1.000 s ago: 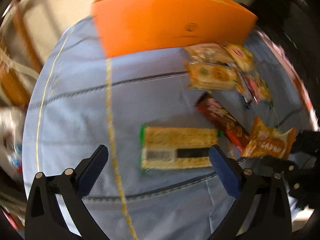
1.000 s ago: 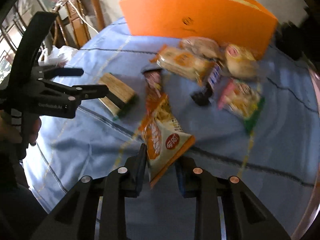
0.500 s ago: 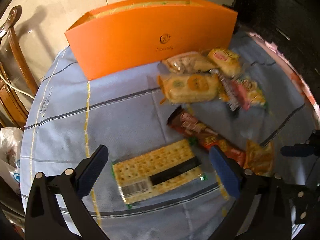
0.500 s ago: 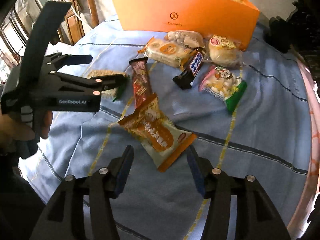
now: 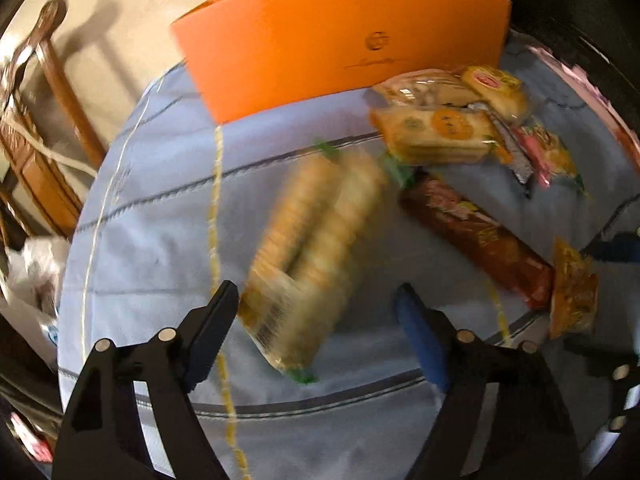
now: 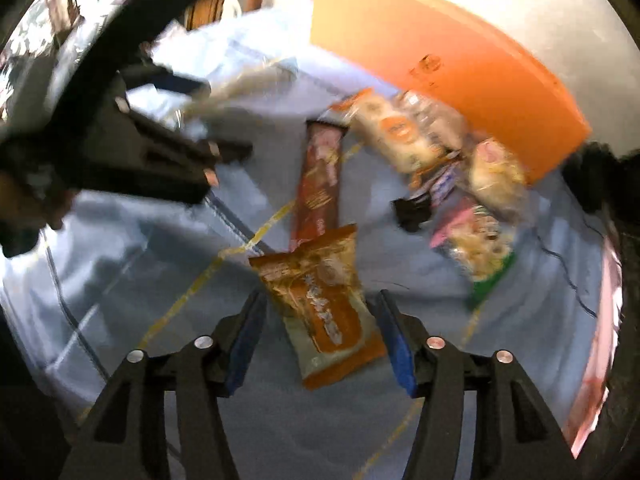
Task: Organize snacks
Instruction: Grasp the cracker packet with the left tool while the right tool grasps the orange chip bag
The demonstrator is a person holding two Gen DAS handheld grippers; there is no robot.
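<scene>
Both hands are lining up on a packet each: the left gripper has its fingers closing around the long clear-wrapped cracker pack, not yet pressing it, while the right gripper has fingers opening, mid-wide, either side of the crinkly orange pouch lying flat on the surface near its front edge. Next, I'd guess, each must pinch its slippery wrapper and carry it to the stiff orange box at the back edge
</scene>
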